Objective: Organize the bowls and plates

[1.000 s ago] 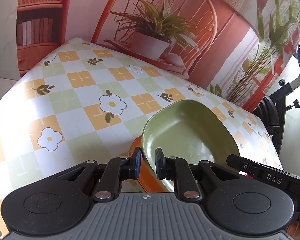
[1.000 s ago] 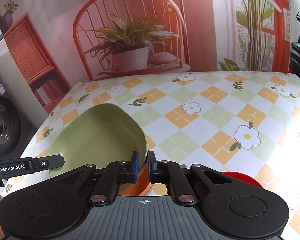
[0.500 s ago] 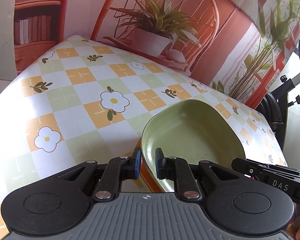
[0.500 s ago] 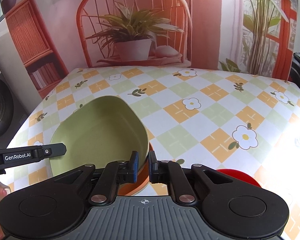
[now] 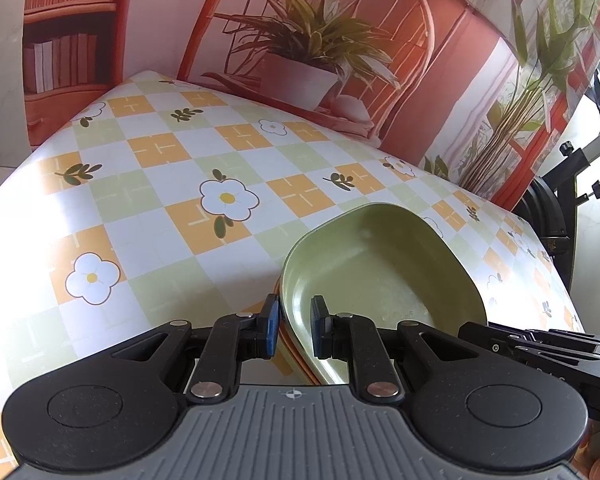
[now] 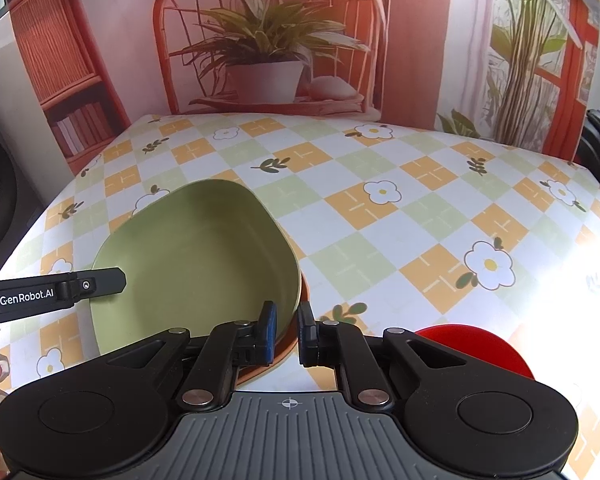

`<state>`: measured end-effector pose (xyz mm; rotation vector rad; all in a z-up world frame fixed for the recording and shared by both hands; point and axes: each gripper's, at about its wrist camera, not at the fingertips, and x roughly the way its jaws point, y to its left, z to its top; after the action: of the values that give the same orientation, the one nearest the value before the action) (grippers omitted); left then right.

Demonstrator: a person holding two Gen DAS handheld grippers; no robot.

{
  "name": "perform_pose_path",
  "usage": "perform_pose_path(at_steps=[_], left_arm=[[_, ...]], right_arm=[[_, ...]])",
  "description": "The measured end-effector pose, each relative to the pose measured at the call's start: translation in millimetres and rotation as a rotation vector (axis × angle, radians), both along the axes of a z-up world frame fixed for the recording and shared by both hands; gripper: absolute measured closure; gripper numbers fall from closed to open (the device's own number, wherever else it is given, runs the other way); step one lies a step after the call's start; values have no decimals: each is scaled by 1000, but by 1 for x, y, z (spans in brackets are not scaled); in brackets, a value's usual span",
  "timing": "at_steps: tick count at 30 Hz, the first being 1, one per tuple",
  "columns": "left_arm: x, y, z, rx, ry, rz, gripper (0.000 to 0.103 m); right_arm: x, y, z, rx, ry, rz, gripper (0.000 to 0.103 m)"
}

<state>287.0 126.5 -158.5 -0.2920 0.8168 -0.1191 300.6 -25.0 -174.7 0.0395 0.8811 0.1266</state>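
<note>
**Desk:** What did the left wrist view show?

**Photographer:** The left gripper (image 5: 293, 326) sat at lower centre, its jaws narrowly parted on either side of the near rim of a green dish (image 5: 380, 280). I could not tell whether the blue pads (image 5: 271, 330) actually pressed the rim. An orange dish (image 5: 290, 346) showed as a thin edge directly beneath the green one. Both lay right of centre on the checked floral tablecloth (image 5: 160, 184).

**Desk:** And the right wrist view?

**Photographer:** The right gripper (image 6: 287, 330) straddled the opposite rim at lower centre, jaws narrow, contact again unclear. The green dish (image 6: 196, 256) filled the left half, the orange dish (image 6: 284, 346) peeking out below. A red disc (image 6: 480, 344) lay at lower right, partly hidden. The other gripper's finger crossed the left edge.
</note>
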Motion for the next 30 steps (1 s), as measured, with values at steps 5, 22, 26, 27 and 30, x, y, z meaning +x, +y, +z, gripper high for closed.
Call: perform_pose_path(at_steps=[5, 22, 26, 27, 30], left_arm=[[0, -1, 0, 4, 0, 1, 86], [-16, 3, 17, -38, -38, 32, 68], [-21, -3, 17, -40, -41, 21, 68], [-22, -4, 17, -37, -38, 19, 68], [-23, -6, 15, -30, -29, 17, 68]], right_arm=[[0, 0, 0, -2, -4, -5, 93], [-19, -1, 17, -10, -105, -2, 97], [-17, 0, 12, -4, -98, 6, 101], [-16, -1, 10, 1, -90, 3, 101], [-13, -3, 5, 21, -59, -7, 101]])
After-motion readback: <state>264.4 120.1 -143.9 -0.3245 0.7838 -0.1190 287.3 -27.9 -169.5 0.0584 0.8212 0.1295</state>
